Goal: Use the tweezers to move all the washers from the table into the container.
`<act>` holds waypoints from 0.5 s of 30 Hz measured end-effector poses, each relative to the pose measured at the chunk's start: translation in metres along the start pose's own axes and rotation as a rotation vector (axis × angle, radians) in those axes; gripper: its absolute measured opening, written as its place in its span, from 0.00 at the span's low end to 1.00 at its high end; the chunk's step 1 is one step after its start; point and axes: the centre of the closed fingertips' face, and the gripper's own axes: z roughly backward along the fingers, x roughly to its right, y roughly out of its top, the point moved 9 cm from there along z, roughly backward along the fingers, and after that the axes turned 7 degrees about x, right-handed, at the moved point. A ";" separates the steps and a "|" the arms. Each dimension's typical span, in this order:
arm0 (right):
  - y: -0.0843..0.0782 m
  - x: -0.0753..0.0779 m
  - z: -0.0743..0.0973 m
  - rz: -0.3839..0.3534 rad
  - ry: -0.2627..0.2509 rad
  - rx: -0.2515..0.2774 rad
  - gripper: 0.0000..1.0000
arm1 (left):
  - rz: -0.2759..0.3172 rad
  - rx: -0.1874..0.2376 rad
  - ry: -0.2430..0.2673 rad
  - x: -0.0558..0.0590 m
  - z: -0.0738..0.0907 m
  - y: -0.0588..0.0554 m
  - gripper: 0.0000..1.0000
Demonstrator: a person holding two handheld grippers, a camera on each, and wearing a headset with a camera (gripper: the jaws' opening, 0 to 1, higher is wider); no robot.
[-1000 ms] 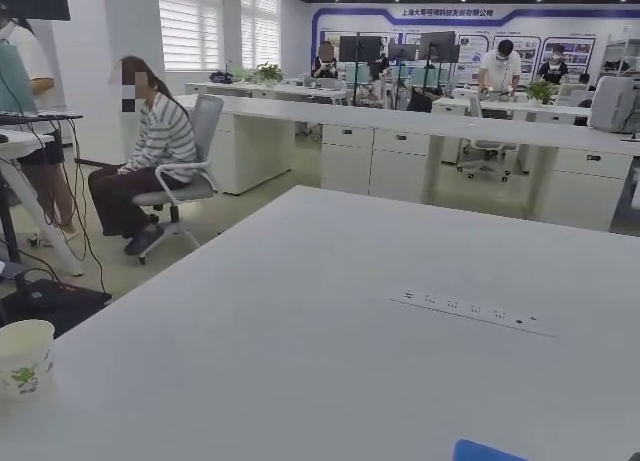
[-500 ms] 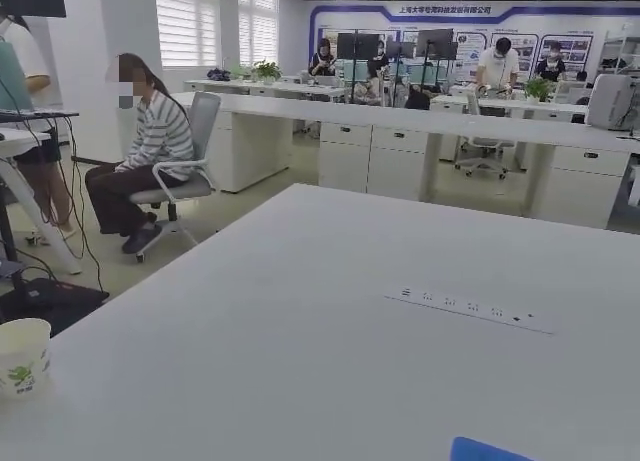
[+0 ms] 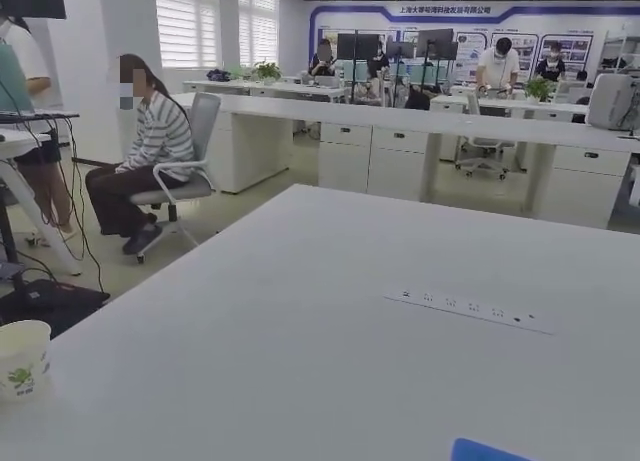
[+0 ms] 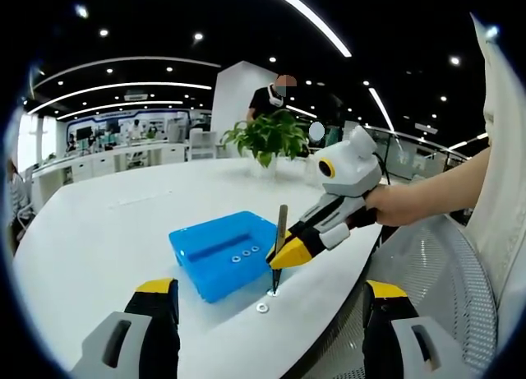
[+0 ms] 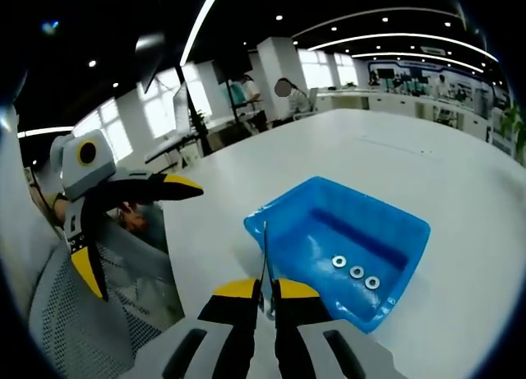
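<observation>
In the head view we are looking across the white tabletop (image 3: pixel 300 321), catching a corner of the blue container (image 3: pixel 482 449) at the bottom edge and a paper cup (image 3: pixel 22 356) at the left. The left gripper view is showing us the left gripper (image 4: pixel 271 290), its jaws standing wide apart, and the right gripper (image 4: pixel 283 256) pointing the tweezers (image 4: pixel 282 223) down beside a loose washer (image 4: pixel 262 307) lying on the tabletop just outside the container, where three washers (image 4: pixel 245 252) are resting. The right gripper view is showing us its own jaws clamping the tweezers.
</observation>
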 end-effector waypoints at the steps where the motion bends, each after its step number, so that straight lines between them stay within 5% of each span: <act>1: 0.000 0.000 0.000 0.001 -0.002 -0.003 0.04 | 0.000 0.001 -0.001 0.000 0.000 0.000 0.94; 15: -0.001 0.003 0.000 0.025 0.002 -0.013 0.04 | 0.000 -0.001 -0.001 0.000 -0.001 0.000 0.94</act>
